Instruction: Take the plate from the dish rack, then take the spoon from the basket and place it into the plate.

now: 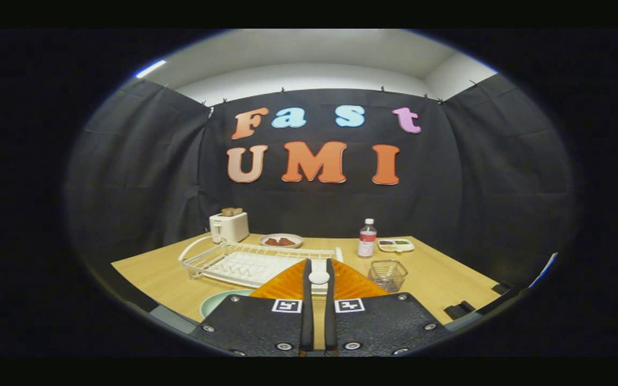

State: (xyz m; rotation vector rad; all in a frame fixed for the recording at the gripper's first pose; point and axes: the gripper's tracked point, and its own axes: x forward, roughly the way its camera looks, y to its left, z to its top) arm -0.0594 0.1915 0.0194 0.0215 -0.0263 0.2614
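The gripper [318,279] hangs above the near edge of the desk [448,268], its jaws drawn almost together with a small white rounded thing, apparently the end of the spoon [318,277], pinched between their tips; the rest of it is hidden behind the fingers, so how much is held cannot be told. The pale green plate [218,301] lies flat on the desk at the near edge, just left of the fingers and already out of the white dish rack [234,262], which stands beyond it toward the desk's left side. The wire basket [387,273] sits just right of the fingers, with nothing visible in it. The main risk seems to be the narrow grip: a spoon clamped only at one end could swivel or slip during the move left toward the plate. A release too high might let it bounce off the rim onto the desk. The plate also lies low and close beneath the gripper, partly hidden, so the drop could easily land short or wide
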